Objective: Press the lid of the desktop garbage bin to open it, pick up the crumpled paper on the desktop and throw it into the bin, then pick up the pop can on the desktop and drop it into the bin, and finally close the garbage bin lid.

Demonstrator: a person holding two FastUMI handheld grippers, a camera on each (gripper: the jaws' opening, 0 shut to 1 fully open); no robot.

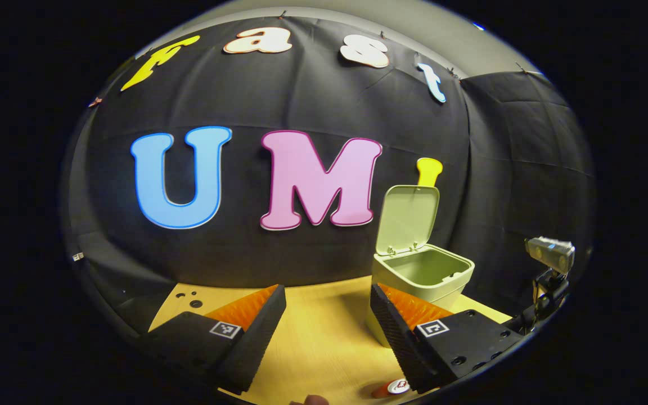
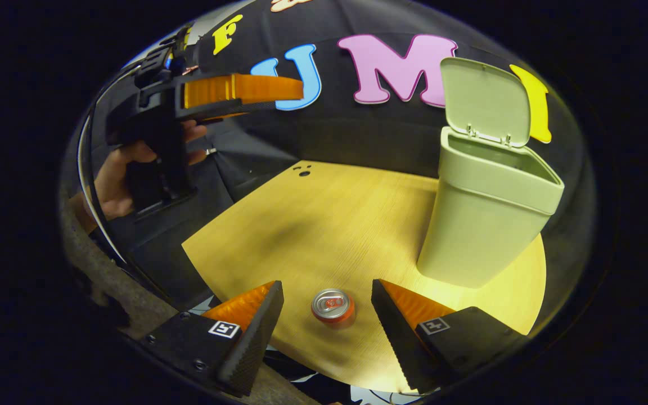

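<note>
**A:** What's in front of me, biggest first?

**B:** The table (image 2: 324, 225), a pale wood top. The garbage bin (image 2: 487, 214) stands near its far right edge, and its lid (image 2: 484, 101) is tipped up and back, so the mouth is clear. I see no crumpled paper on the wood; I judge that step done and the can next.

**A:** And the pop can (image 2: 333, 307)?

**B:** Upright near the table's near edge, well apart from the bin. In the right gripper view it sits between the fingers of my right gripper (image 2: 327, 315), which are spread wide and below which it seems to stand; nothing touches it. In the left gripper view its top just shows at the bottom (image 1: 394, 387).

**A:** My left gripper (image 1: 327, 326)?

**B:** Fingers apart too, gripping nothing, held up over the table's left side by a hand (image 2: 116, 174), out of the way.

**A:** How do I take the can well?

**B:** I'd lower the right gripper straight down with the can centred, close on the can's wall below its rim, and squeeze gently, since a thin can may dent or slip. Then lift clear before crossing to the bin, and release over the middle of the mouth.
</note>
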